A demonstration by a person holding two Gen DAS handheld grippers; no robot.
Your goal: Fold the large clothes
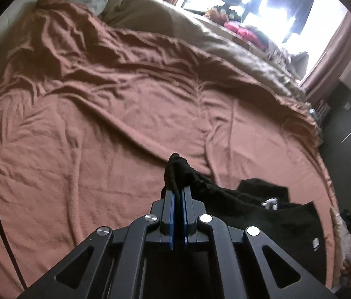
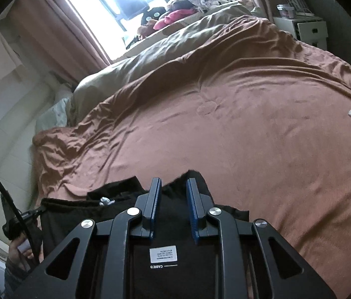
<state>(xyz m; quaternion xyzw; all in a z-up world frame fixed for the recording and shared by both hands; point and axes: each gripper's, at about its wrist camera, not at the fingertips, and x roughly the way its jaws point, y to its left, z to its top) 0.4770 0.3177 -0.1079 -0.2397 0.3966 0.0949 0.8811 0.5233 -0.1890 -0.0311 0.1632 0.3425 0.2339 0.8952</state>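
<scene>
A rumpled black garment lies at the bed's near edge, white label up.

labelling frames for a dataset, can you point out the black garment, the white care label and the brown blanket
black garment (image 1: pixel 237 199), left wrist view, on the bunched cloth right of the fingers.
white care label (image 2: pixel 162 255), right wrist view, middle of the tag.
brown blanket (image 2: pixel 250 149), right wrist view, on its flat middle.
</scene>
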